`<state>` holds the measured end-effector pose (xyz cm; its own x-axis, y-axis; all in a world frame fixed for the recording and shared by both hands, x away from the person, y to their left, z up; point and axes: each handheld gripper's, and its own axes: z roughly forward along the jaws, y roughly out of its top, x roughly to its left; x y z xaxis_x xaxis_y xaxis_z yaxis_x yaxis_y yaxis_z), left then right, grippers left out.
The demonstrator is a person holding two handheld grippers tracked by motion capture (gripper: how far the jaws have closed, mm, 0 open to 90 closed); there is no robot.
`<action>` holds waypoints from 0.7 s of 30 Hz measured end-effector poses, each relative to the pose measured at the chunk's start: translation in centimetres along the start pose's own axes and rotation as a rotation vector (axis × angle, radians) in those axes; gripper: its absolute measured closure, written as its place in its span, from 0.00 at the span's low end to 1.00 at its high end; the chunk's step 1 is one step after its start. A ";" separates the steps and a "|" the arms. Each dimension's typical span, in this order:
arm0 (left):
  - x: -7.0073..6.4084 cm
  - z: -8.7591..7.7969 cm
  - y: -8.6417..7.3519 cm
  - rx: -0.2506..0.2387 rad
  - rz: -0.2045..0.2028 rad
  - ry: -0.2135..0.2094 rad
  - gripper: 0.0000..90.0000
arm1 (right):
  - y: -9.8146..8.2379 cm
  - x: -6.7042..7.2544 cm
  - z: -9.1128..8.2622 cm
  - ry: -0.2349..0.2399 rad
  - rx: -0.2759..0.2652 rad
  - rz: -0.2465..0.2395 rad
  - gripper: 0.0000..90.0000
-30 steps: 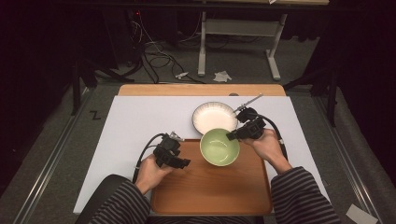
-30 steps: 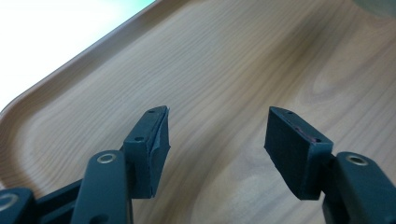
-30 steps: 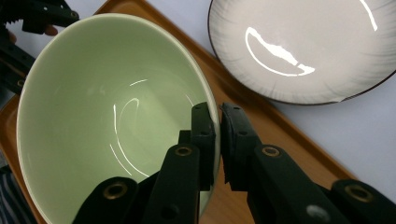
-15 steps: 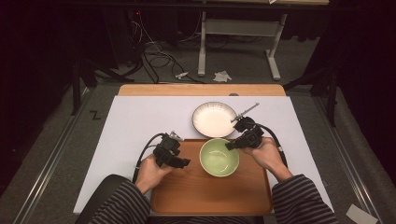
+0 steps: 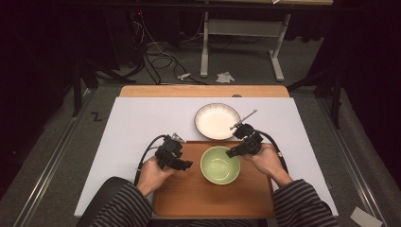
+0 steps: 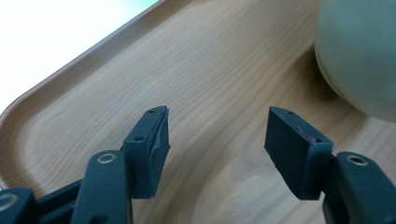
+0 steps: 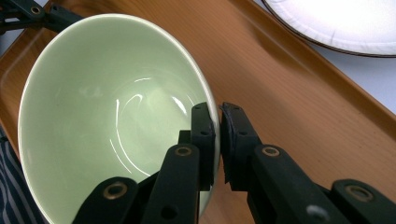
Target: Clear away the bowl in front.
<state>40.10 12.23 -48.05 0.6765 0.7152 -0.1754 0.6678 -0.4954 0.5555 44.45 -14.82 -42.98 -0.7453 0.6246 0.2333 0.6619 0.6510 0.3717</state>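
Our right claw clamped on the green bowl rim over the wooden tray, our left claw apart above the tray, white plate on the bench behind

Bowl cut off (right edge).

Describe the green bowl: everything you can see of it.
The green bowl is pale green, glossy, ceramic-looking, round, with a thin rim and empty inside. It sits over the wooden tray, in front of the white plate. The right gripper pinches its rim, one jaw inside and one outside, so in that gripper's view it looks tilted.
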 end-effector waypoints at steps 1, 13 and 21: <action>0.0 0.0 0.0 0.000 0.000 0.001 0.44 | 0.0 0.0 0.0 -0.002 0.003 -0.002 0.96; 0.0 0.0 0.0 0.000 0.000 -0.001 0.44 | 0.0 -0.4 1.1 -0.019 0.007 0.028 0.96; 0.0 0.0 0.0 0.001 -0.001 0.000 0.44 | 0.0 -0.5 1.2 -0.017 0.008 0.031 0.96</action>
<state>40.11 12.24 -48.04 0.6762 0.7154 -0.1760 0.6684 -0.4954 0.5548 44.95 -14.64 -44.19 -0.7228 0.6519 0.2294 0.6855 0.6343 0.3574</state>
